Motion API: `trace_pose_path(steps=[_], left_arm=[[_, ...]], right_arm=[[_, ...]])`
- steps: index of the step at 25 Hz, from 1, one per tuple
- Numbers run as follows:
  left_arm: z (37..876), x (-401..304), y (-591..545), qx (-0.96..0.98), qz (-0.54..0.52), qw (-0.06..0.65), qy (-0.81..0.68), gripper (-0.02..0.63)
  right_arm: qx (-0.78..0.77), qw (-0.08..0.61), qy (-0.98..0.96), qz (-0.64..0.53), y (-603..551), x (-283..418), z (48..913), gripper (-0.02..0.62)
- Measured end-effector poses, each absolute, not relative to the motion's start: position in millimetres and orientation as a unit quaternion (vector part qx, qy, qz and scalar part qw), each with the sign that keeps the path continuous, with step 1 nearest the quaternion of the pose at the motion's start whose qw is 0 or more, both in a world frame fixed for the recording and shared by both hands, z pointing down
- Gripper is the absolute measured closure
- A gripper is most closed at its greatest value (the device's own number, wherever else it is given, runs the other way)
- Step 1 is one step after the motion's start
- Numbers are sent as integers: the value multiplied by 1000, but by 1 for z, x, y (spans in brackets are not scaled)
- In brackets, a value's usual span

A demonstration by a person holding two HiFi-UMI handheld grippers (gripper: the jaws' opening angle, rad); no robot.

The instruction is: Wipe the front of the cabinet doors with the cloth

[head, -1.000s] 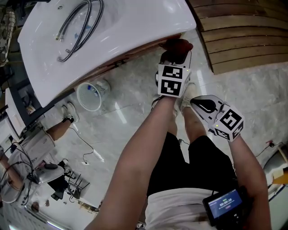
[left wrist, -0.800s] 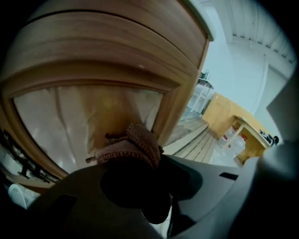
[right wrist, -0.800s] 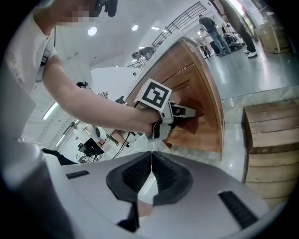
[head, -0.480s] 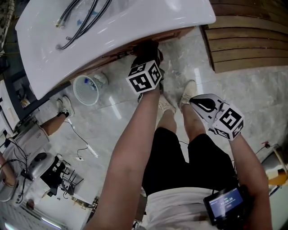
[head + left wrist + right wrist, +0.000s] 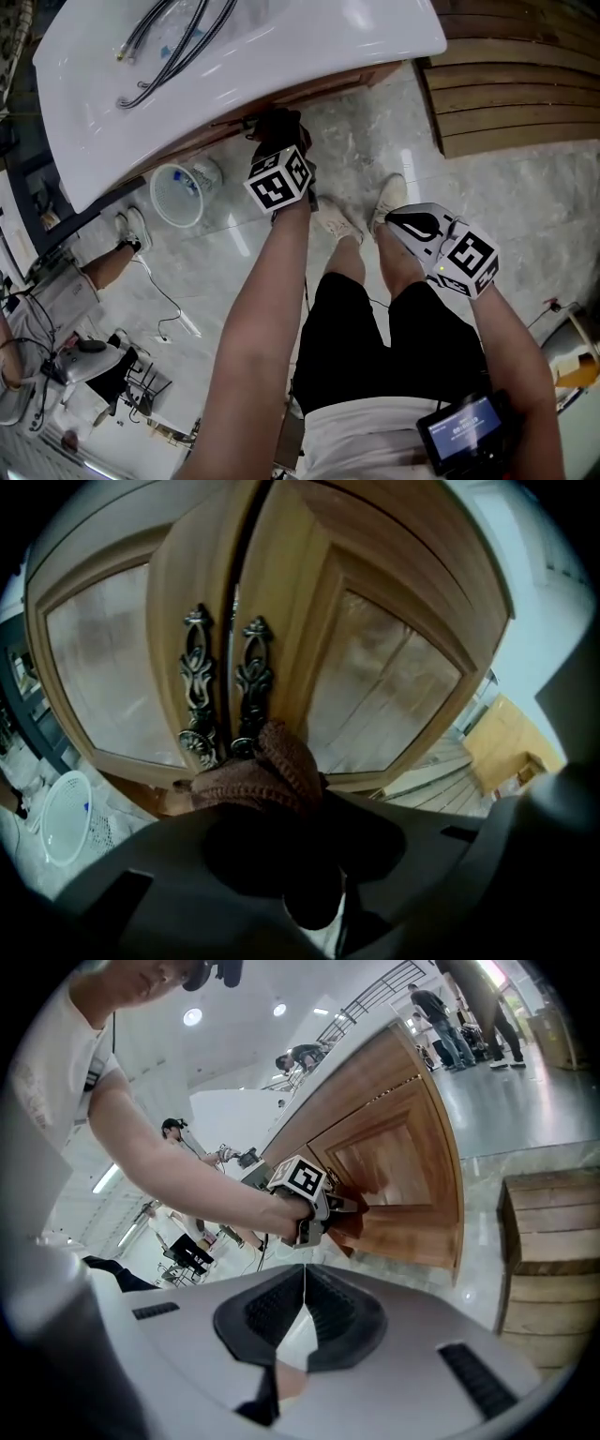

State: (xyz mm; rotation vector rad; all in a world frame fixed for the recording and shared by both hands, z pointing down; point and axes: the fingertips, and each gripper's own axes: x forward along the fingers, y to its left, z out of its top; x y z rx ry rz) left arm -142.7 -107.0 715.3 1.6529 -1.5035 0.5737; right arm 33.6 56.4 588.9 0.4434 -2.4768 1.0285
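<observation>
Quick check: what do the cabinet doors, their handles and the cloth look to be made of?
Cabinet doors: likely wood with a smooth lacquered finish; grain and a warm sheen show.
Inset panels: possibly frosted glass, pale and cloudy, but the look leaves that open.
Handles: probably cast metal in a dark antique finish, with ornate scrollwork.
Cloth: brown textile with visible knitted ribs.

Your head view is bright, glare streaking the white countertop (image 5: 309,47) and floor (image 5: 234,234); both gripper views warp and darken at edges.
</observation>
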Motion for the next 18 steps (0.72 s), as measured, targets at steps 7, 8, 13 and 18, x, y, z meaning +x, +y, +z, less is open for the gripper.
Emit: trace_pose_path(steps=[7,8,13,18], left_arm=[[712,-81,-131,732,254,364,-516,488],[706,-74,-133,742,260,353,-508,488],[700,-18,-145,778,259,340,-460,488],[693,15,-154,791,260,341,-436,488]], right_arm=[[174,205,-886,377,50,28,605,581],[170,202,-888,376,49,25,606,581],[179,203,-887,374,42,30,602,581],[185,201,-887,372,34,32,599,581]])
